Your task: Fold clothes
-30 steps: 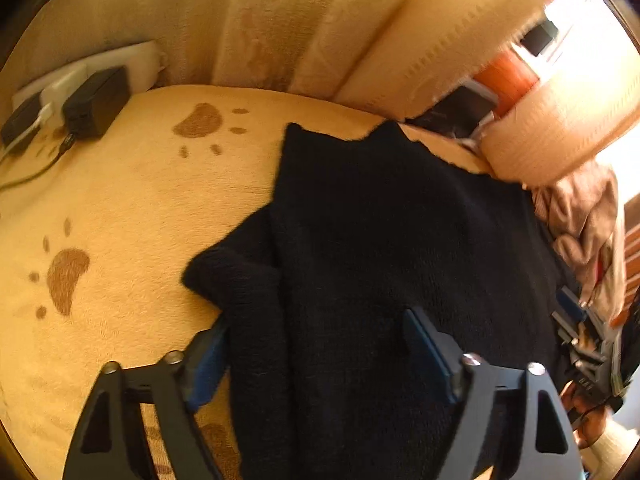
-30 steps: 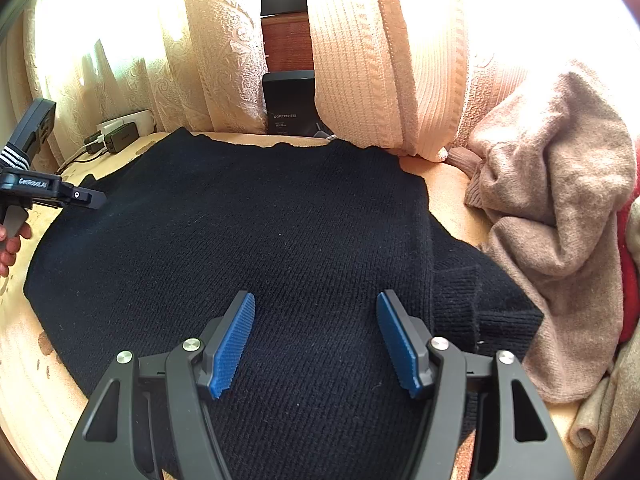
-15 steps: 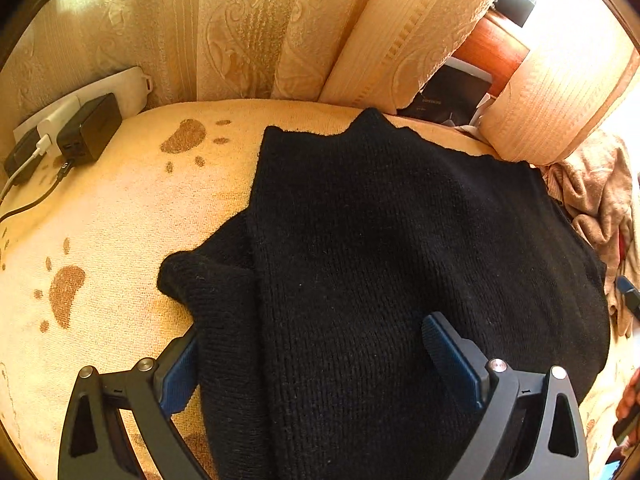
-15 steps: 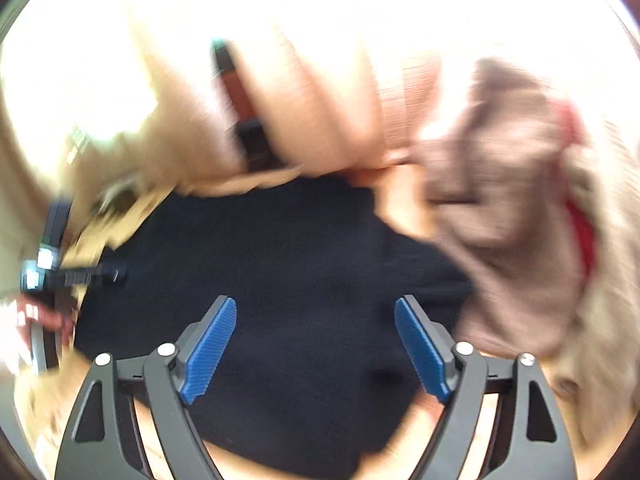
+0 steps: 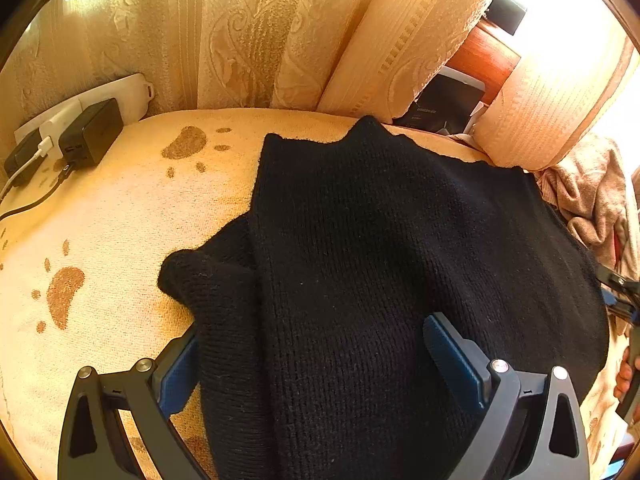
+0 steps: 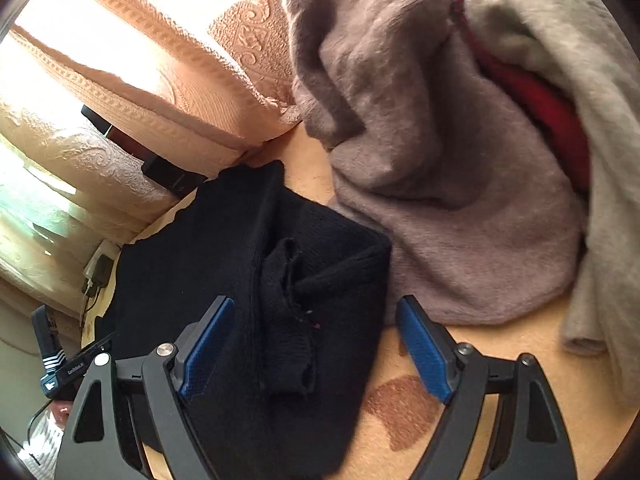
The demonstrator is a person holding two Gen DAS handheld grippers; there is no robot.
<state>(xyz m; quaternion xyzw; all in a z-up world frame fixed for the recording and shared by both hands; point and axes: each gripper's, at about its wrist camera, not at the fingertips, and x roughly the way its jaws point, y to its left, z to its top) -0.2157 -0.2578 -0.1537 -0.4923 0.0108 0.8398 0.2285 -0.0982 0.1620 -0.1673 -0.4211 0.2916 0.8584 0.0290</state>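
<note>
Both your tongs are spread wide with nothing pinched: your left gripper (image 5: 312, 364) and your right gripper (image 6: 316, 344) hang over the black sweater (image 5: 400, 260), and both just opened more. It lies flat on the paw-print blanket (image 5: 120, 220). Its long way seems to run toward the cushions (image 5: 400, 40), next to the brown clothes (image 6: 440, 180).

One black sweater (image 5: 380, 280) lies at centre. Three loose garments are heaped at two o'clock: one mauve (image 6: 440, 160), one red (image 6: 532, 96), one grey (image 6: 580, 80). One power strip (image 5: 100, 100) at ten o'clock carries two black chargers (image 5: 90, 132). Two grippers: left gripper (image 5: 316, 364), right gripper (image 6: 316, 360).
</note>
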